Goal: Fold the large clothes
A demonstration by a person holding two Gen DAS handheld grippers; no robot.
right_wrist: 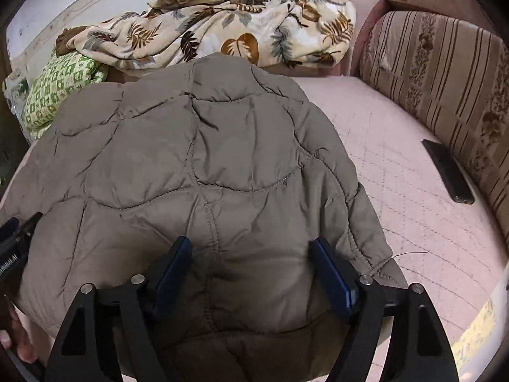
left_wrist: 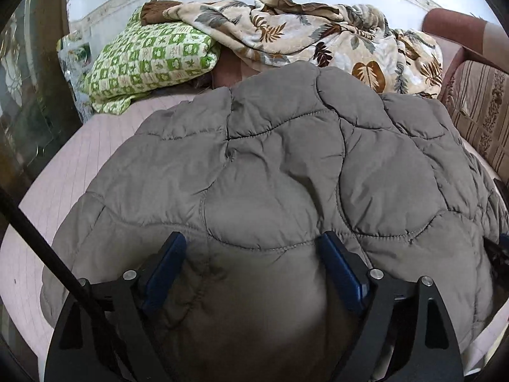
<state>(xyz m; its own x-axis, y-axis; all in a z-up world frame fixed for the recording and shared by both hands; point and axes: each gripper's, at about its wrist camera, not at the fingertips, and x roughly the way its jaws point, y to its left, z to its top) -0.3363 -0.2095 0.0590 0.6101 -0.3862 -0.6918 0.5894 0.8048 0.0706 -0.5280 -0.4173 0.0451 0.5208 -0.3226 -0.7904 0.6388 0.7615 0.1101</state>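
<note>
A grey-brown quilted puffer jacket [left_wrist: 273, 165] lies spread on a pink quilted bed [left_wrist: 79, 165]; it also fills the right wrist view [right_wrist: 191, 165]. My left gripper [left_wrist: 254, 245] is open, its blue-padded fingers [left_wrist: 168, 261] wide apart just above the jacket's near part. My right gripper [right_wrist: 251, 248] is open too, its fingers [right_wrist: 331, 270] straddling the jacket's near edge by its right corner. Neither holds fabric. The left gripper shows at the far left of the right wrist view [right_wrist: 12, 238].
A green checked pillow [left_wrist: 149, 60] and a crumpled leaf-print blanket [left_wrist: 318, 31] lie at the far end of the bed [right_wrist: 397, 175]. A striped sofa back [right_wrist: 445, 95] stands on the right, with a black flat object [right_wrist: 448, 172] beside it.
</note>
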